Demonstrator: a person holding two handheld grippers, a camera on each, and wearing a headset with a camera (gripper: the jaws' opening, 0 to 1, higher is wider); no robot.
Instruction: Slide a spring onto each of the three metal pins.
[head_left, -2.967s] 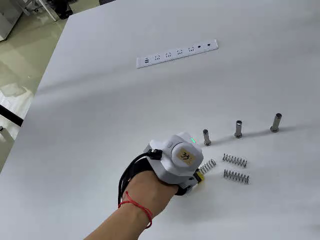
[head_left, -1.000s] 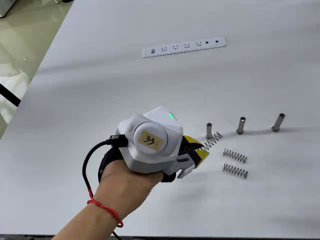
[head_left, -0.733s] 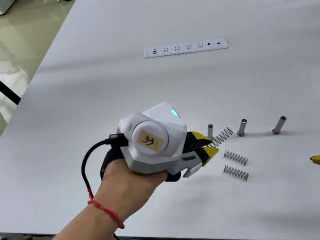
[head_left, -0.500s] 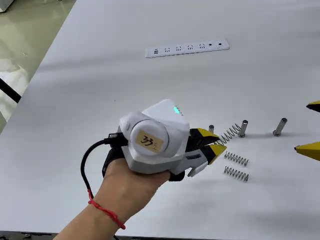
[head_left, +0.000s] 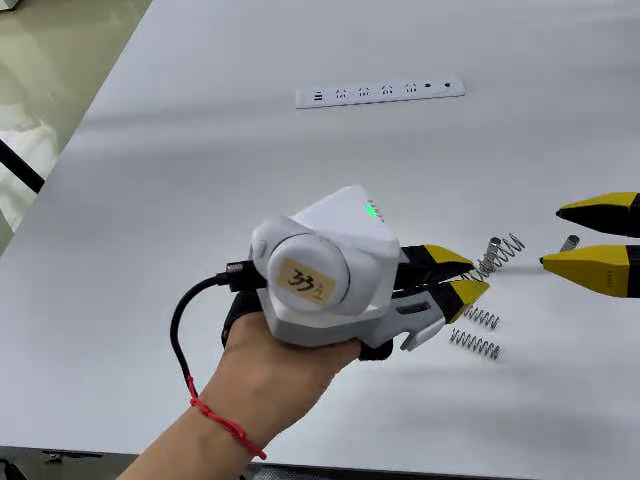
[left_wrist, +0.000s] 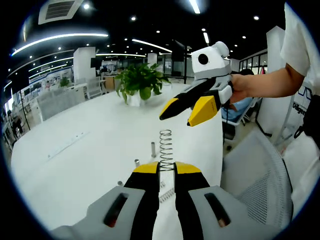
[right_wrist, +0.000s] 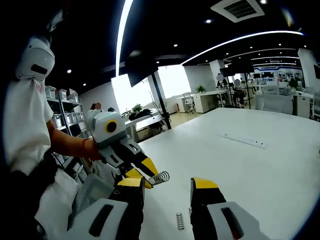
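My left gripper (head_left: 462, 277) is held above the white table, shut on one end of a spring (head_left: 500, 252) that sticks out past its yellow tips. In the left gripper view the spring (left_wrist: 165, 147) stands up from the shut jaws (left_wrist: 166, 168), and three metal pins (left_wrist: 153, 149) stand on the table beyond it. My right gripper (head_left: 590, 241) comes in from the right, open, level with the spring's free end. Two pins (head_left: 569, 243) show upright between the grippers. Two more springs (head_left: 476, 343) lie flat on the table below. The right gripper view shows its own jaws (right_wrist: 167, 183) open and the held spring (right_wrist: 159, 177).
A white power strip (head_left: 380, 92) lies at the far side of the table (head_left: 200, 180). The table's left edge drops to the floor. A person's hand and black cable sit behind the left gripper. Office desks and a plant (left_wrist: 142, 82) stand farther off.
The left gripper has lifted a spring off the table and carried it up and to the right over the pins. The right gripper has come in from the right, open.
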